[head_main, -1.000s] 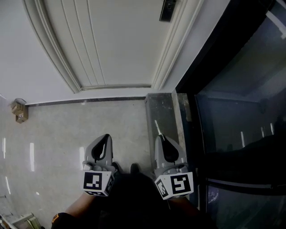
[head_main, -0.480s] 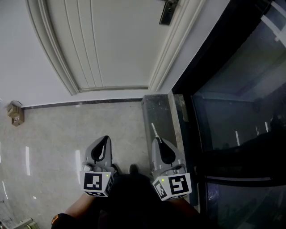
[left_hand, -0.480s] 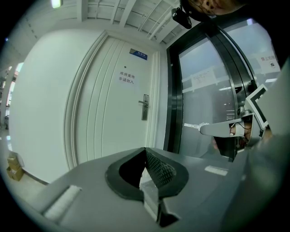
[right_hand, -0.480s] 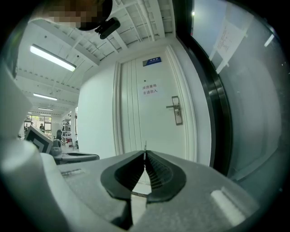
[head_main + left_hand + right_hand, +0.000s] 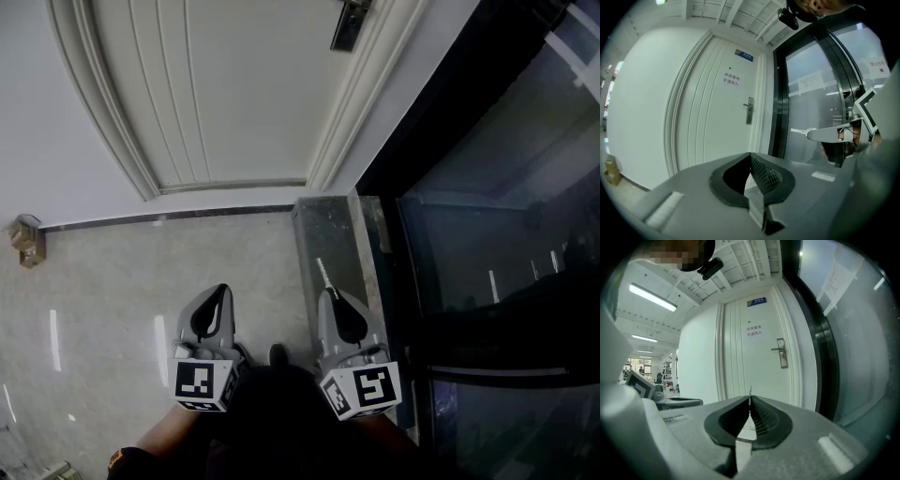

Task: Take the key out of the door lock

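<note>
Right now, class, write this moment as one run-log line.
left gripper: shut, empty | right gripper: shut on key | door lock: ahead, not touched

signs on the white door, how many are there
2. A small blue plate sits near the top of the white door; a white notice with printed lines is just below it, above the lever handle. None looks hidden.

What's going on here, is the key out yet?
A person stands back from the white door with a gripper in each hand. The right gripper is shut on the key, which pokes out past its tips, so it is already out of the lock. The left gripper is shut and empty, held beside it.
</note>
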A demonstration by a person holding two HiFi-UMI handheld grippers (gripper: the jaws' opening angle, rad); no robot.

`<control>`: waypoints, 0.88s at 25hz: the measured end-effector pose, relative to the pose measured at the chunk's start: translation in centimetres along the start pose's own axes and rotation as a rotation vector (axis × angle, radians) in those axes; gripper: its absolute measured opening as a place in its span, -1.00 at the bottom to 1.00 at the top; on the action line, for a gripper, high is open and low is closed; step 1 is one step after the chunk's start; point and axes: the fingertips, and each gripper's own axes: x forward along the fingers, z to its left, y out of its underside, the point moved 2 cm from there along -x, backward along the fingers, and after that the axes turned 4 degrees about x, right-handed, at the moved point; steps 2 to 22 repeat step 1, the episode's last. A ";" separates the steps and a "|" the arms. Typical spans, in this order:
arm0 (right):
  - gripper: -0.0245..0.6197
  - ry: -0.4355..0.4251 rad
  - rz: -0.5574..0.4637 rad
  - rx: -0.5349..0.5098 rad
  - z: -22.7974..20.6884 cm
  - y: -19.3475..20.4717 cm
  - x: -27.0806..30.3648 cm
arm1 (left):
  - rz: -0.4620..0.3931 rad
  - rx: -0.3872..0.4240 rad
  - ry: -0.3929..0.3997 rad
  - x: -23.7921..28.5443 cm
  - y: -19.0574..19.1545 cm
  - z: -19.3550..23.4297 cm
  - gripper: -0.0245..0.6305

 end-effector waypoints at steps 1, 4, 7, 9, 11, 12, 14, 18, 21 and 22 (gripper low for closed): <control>-0.93 0.000 0.002 0.001 0.0 0.0 0.0 | 0.001 -0.001 -0.001 0.0 0.1 0.0 -0.87; -0.93 0.000 0.002 0.001 0.0 0.0 0.0 | 0.001 -0.001 -0.001 0.0 0.1 0.0 -0.87; -0.93 0.000 0.002 0.001 0.0 0.0 0.0 | 0.001 -0.001 -0.001 0.0 0.1 0.0 -0.87; -0.93 0.000 0.002 0.001 0.0 0.0 0.0 | 0.001 -0.001 -0.001 0.0 0.1 0.0 -0.87; -0.93 0.000 0.002 0.001 0.0 0.0 0.0 | 0.001 -0.001 -0.001 0.0 0.1 0.0 -0.87; -0.93 0.000 0.002 0.001 0.0 0.0 0.0 | 0.001 -0.001 -0.001 0.0 0.1 0.0 -0.87; -0.93 0.000 0.002 0.001 0.0 0.0 0.0 | 0.001 -0.001 -0.001 0.0 0.1 0.0 -0.87; -0.93 0.000 0.002 0.001 0.0 0.0 0.0 | 0.001 -0.001 -0.001 0.0 0.1 0.0 -0.87; -0.93 0.000 0.002 0.001 0.0 0.0 0.0 | 0.001 -0.001 -0.001 0.0 0.1 0.0 -0.87; -0.93 0.000 0.002 0.001 0.0 0.0 0.0 | 0.001 -0.001 -0.001 0.0 0.1 0.0 -0.87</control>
